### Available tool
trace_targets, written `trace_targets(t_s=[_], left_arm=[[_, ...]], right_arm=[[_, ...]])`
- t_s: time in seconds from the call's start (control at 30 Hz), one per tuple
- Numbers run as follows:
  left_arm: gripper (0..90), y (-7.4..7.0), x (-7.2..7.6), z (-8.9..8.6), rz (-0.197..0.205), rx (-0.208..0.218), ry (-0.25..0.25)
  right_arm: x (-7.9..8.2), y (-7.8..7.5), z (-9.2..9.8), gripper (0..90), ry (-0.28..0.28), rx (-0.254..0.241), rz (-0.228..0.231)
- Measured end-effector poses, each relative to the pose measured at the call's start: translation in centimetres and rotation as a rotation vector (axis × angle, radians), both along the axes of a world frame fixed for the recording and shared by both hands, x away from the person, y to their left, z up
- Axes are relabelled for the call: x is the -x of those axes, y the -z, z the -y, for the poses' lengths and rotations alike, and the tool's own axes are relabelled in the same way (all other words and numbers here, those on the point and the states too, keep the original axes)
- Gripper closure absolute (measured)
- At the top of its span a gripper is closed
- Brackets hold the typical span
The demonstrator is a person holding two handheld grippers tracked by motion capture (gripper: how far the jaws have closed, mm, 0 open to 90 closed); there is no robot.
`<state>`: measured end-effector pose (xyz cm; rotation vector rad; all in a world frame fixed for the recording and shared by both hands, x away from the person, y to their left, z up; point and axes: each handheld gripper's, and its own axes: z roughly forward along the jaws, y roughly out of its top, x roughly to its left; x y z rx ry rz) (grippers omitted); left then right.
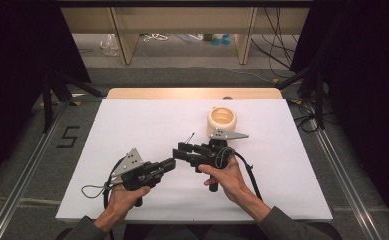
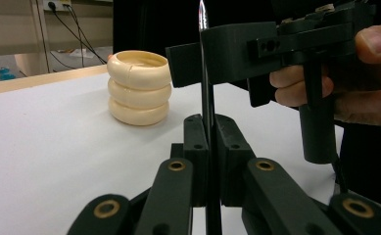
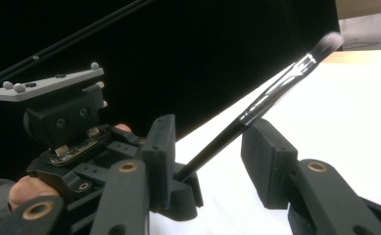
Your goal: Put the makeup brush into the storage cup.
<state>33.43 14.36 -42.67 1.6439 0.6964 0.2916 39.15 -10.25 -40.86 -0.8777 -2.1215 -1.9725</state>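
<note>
A slim make-up brush (image 2: 207, 98) with a black handle, silver ferrule and soft tip (image 3: 271, 98) stands up from my left gripper (image 2: 208, 127), which is shut on its lower handle. My right gripper (image 3: 212, 142) faces the left one at the table's middle, its jaws on either side of the brush shaft with a gap showing on each side, not pressing it. From above, the left gripper (image 1: 171, 162) and right gripper (image 1: 179, 150) meet tip to tip, the brush (image 1: 189, 137) poking up behind them. A cream stack of three rings (image 1: 222, 120) stands just beyond.
The white table top (image 1: 132, 125) has free room left and far of the hands. The cream ring stack (image 2: 139, 88) is close behind the right gripper. Black curtains flank the table; metal rails and a floor mark "5" (image 1: 68, 136) lie at the left.
</note>
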Motion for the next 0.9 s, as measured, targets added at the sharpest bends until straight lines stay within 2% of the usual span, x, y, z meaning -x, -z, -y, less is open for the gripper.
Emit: trace_targets(t_s=[0.17, 0.23, 0.27, 0.33, 0.6, 0.67, 0.77, 0.9], left_arm=[[84.6, -0.03, 0.01, -0.02, 0.006, 0.002, 0.001], [84.6, -0.02, 0.06, 0.01, -0.004, 0.009, -0.007], [84.6, -0.04, -0.01, -0.03, 0.009, 0.001, 0.004], [84.6, -0.02, 0.05, 0.03, 0.000, 0.006, 0.002], [84.5, -0.03, -0.02, -0.01, 0.016, -0.001, 0.012], [84.5, -0.02, 0.12, 0.08, -0.001, 0.010, -0.001], [84.5, -0.01, 0.07, 0.08, 0.006, 0.004, 0.010], [83.5, 0.00, 0.01, 0.06, 0.013, -0.006, 0.017]], right_arm=[[-0.06, 0.09, -0.07, 61.6, -0.003, -0.008, -0.002], [-0.05, 0.08, -0.09, 62.6, -0.007, -0.012, -0.006], [-0.05, 0.08, -0.10, 63.2, -0.008, -0.013, -0.009], [-0.03, 0.09, -0.13, 64.2, -0.011, -0.016, -0.011], [-0.04, 0.11, -0.07, 69.4, -0.018, -0.020, -0.018], [-0.06, 0.12, -0.05, 72.4, -0.022, -0.024, -0.015], [-0.12, 0.16, 0.03, 75.3, -0.025, -0.030, -0.014], [-0.06, 0.15, 0.05, 80.6, -0.046, -0.064, -0.051]])
